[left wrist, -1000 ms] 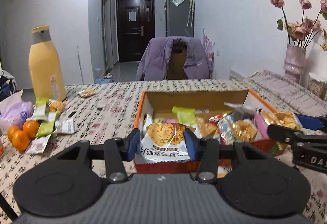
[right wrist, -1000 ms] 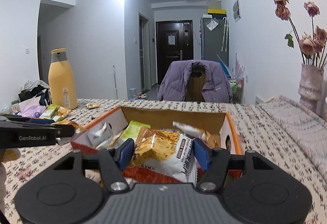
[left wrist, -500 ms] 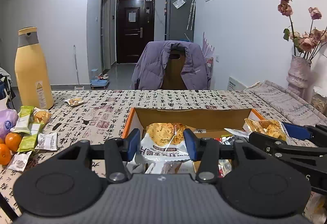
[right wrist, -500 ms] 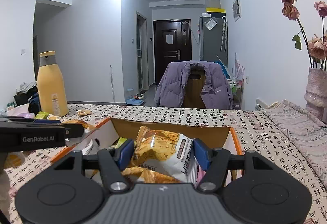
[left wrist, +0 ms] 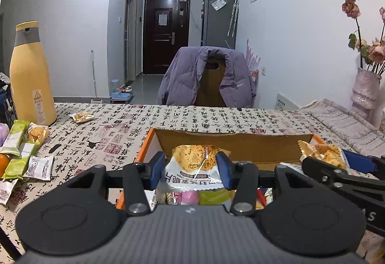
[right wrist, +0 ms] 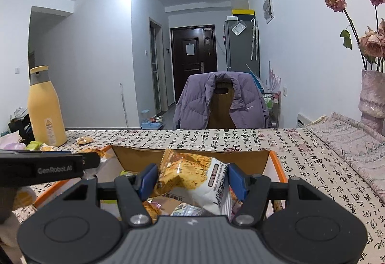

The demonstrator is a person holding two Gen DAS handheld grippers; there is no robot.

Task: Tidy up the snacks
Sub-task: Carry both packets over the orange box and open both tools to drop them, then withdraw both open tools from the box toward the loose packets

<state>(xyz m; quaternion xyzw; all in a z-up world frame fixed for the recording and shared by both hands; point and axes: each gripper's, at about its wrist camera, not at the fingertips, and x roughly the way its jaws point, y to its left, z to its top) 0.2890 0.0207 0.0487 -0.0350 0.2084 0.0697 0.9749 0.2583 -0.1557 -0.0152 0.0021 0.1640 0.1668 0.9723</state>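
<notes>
An open cardboard box [left wrist: 231, 142] with orange edges sits on the patterned tablecloth and holds several snack packets. My left gripper [left wrist: 191, 168] is shut on a white packet of round crackers [left wrist: 192, 165], held over the box's near left part. My right gripper [right wrist: 192, 178] is shut on a crinkled orange and white snack bag [right wrist: 199, 177], held above the box [right wrist: 192, 156] near its right side. Each gripper shows at the edge of the other's view: the right gripper [left wrist: 341, 167] with its bag, and the left gripper [right wrist: 92, 160] as a black arm.
A tall yellow bottle [left wrist: 31, 76] stands at the far left of the table. Loose green and white snack packets [left wrist: 21, 158] and an orange lie in front of it. One small packet [left wrist: 81, 117] lies alone farther back. A chair with a purple jacket [left wrist: 207, 78] stands behind the table, a vase of dried roses [left wrist: 365, 88] at the right.
Both grippers have moved forward over the box with their packets still gripped. The box has slid lower in both views, and its contents now lie under the fingers.
</notes>
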